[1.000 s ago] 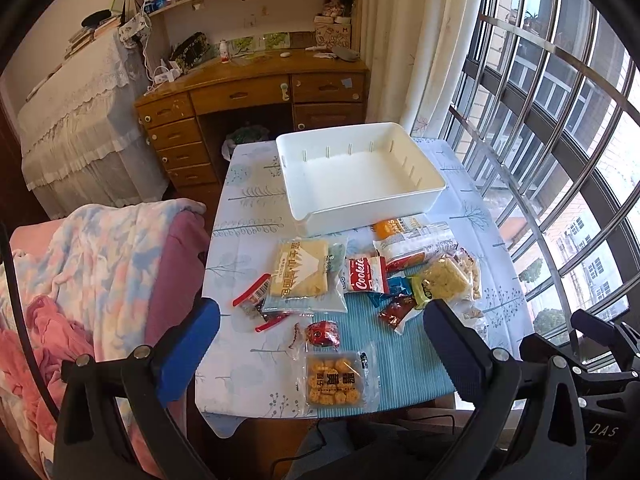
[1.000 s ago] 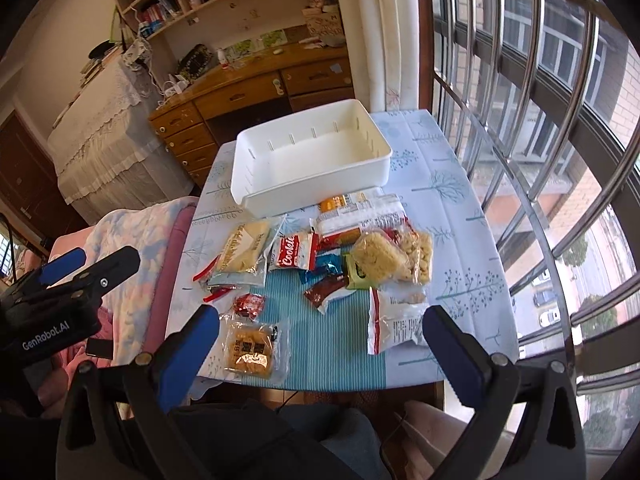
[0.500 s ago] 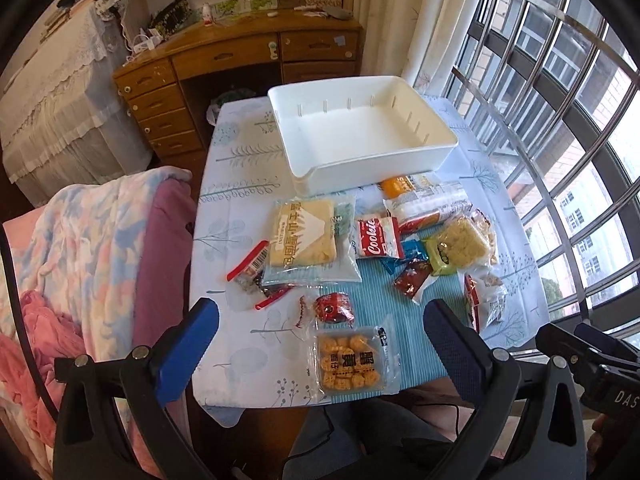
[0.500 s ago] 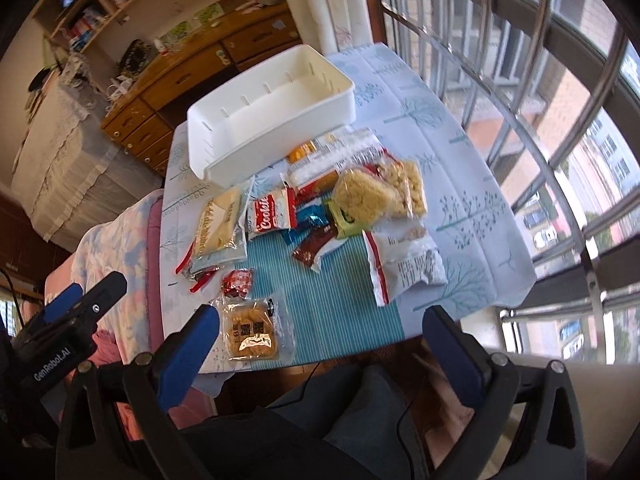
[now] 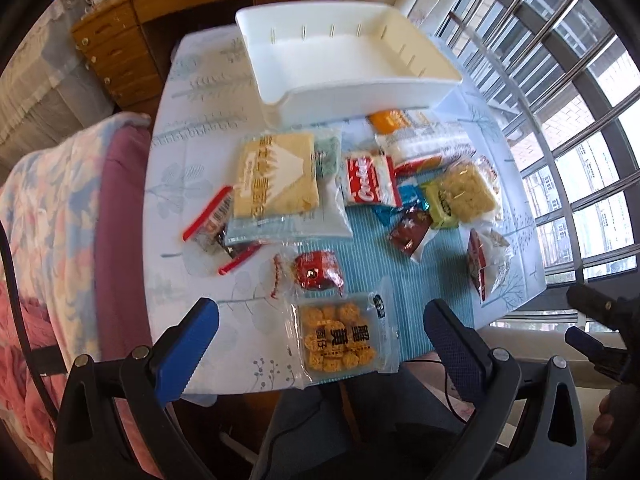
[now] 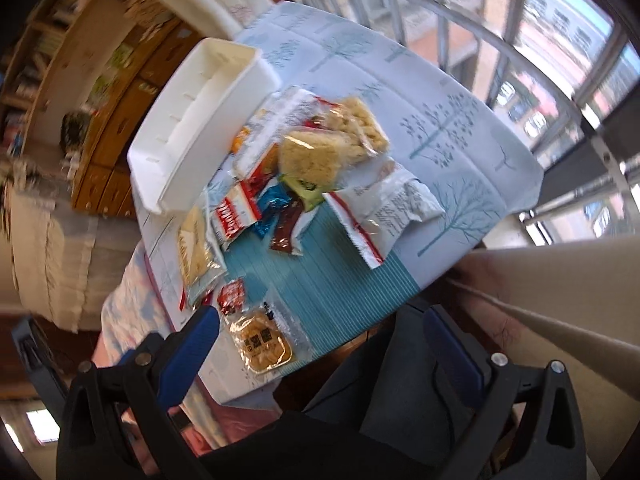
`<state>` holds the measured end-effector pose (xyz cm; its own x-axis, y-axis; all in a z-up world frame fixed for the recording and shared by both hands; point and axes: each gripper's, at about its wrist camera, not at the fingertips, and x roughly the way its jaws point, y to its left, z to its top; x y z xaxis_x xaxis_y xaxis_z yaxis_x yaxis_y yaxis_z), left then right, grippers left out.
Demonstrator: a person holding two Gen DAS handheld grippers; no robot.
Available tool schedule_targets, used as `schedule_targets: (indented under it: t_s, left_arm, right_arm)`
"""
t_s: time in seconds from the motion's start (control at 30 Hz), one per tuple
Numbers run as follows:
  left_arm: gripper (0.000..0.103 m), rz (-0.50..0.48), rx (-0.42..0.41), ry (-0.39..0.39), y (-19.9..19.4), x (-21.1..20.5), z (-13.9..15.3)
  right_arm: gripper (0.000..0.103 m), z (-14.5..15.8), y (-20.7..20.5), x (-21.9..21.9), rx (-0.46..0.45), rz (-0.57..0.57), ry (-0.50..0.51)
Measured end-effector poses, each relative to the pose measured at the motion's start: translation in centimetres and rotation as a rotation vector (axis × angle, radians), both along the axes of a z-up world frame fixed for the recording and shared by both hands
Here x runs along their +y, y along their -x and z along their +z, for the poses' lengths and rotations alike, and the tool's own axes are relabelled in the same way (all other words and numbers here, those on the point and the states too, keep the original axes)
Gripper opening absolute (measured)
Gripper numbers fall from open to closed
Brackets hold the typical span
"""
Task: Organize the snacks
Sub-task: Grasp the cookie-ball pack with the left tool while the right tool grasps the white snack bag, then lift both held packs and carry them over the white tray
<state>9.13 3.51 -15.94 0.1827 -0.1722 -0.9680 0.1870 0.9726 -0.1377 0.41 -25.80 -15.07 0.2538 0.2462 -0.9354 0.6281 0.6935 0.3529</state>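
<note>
Two grippers are in view, each with its blue-padded jaws spread wide and nothing between them. The left gripper [image 5: 320, 344] hangs over the near edge of the table [image 5: 192, 160], its opening framing a clear tray pack of small golden biscuits [image 5: 340, 340] that lies at that edge. The right gripper [image 6: 320, 344] is held lower and off the near right corner of the table, tilted so the scene appears rotated; the same tray pack [image 6: 262, 340] lies just beside its left finger in that view. Snacks are spread across the middle of the table, partly on a blue striped mat [image 5: 372, 256]. A white bin [image 5: 348, 56] stands at the far end, with nothing visible inside. Just in front of it lie a large pale yellow cracker bag [image 5: 276, 176], a red and white cookie packet [image 5: 368, 180] and a green-edged pack of noodle-like cake [image 5: 464, 196]. A small round red-wrapped snack [image 5: 316, 272] lies between the cracker bag and the tray pack. A brown sachet [image 5: 408, 236] and a blue wrapper [image 5: 404, 200] sit beside the cookie packet. A white bag with a red strip [image 6: 380, 212] lies at the right side of the mat. A red-edged packet [image 5: 208, 220] lies partly under the cracker bag's left corner.
</note>
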Motion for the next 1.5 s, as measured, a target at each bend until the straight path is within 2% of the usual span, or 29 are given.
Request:
schedule_targets:
  t_s: [0.27, 0.43, 0.53, 0.7, 0.83, 1.07, 1.2, 1.37, 1.5]
  left_arm:
    - [0.102, 0.053, 0.233, -0.024, -0.5, -0.5, -6.3]
    - [0.102, 0.112, 0.373, -0.031, -0.4, -0.9, -9.8]
    - [0.102, 0.160, 0.450, -0.025, -0.4, -1.0, -11.6]
    - [0.102, 0.217, 0.549, -0.028, -0.3, -1.9, -14.5]
    - [0.102, 0.259, 0.601, -0.043, -0.2, -2.9, -16.3]
    - [0.102, 0.322, 0.653, -0.090, -0.9, -3.1, -18.6]
    - [0.103, 0.332, 0.677, -0.095, -1.5, -3.4, -19.7]
    - [0.103, 0.336, 0.692, -0.089, -1.7, -4.1, -20.1]
    - [0.101, 0.323, 0.686, -0.076, -2.3, -4.6, -20.2]
  right_arm:
    - [0.102, -5.5, -0.8, -5.2, 0.119, -0.251, -0.165]
    - [0.102, -10.2, -1.0, -7.6, 0.221, -0.401, -0.339]
    - [0.093, -12.6, -1.4, -8.6, 0.282, -0.441, -0.407]
    - [0.092, -14.9, -2.6, -9.3, 0.368, -0.431, -0.440]
    - [0.086, -15.9, -4.4, -9.2, 0.405, -0.376, -0.460]
    - [0.080, -17.1, -7.1, -9.3, 0.452, -0.303, -0.477]
    - [0.067, -17.3, -9.1, -9.4, 0.457, -0.268, -0.486]
    - [0.059, -17.2, -10.3, -9.3, 0.465, -0.249, -0.483]
    - [0.055, -16.8, -10.7, -9.1, 0.454, -0.236, -0.443]
